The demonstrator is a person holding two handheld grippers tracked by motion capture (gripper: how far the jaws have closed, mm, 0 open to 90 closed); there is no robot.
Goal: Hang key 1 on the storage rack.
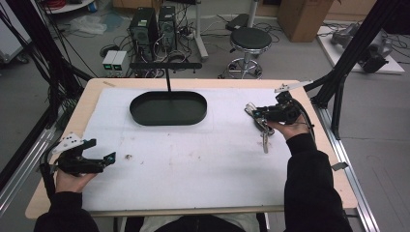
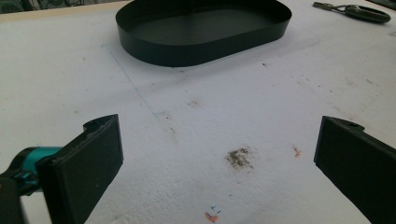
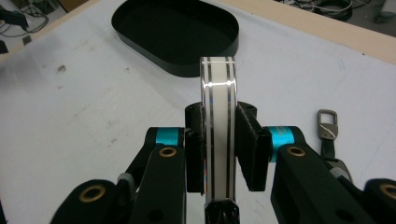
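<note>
one raised right gripper [image 3: 218,154] clamps a striped ring [image 3: 218,116].

Count at this moment:
- Black oval tray [image 1: 168,108], upper centre of the high view: 1.
- Striped white ring [image 3: 218,116], centre of the right gripper view, clamped between jaws: 1.
- Key fob with metal clasp [image 3: 328,125], right edge of that view: 1.
- Grippers: 2, left gripper [image 1: 104,159] lower left, right gripper [image 1: 256,115] right of centre.
- Round stool [image 1: 250,39], top of the high view: 1.
</note>
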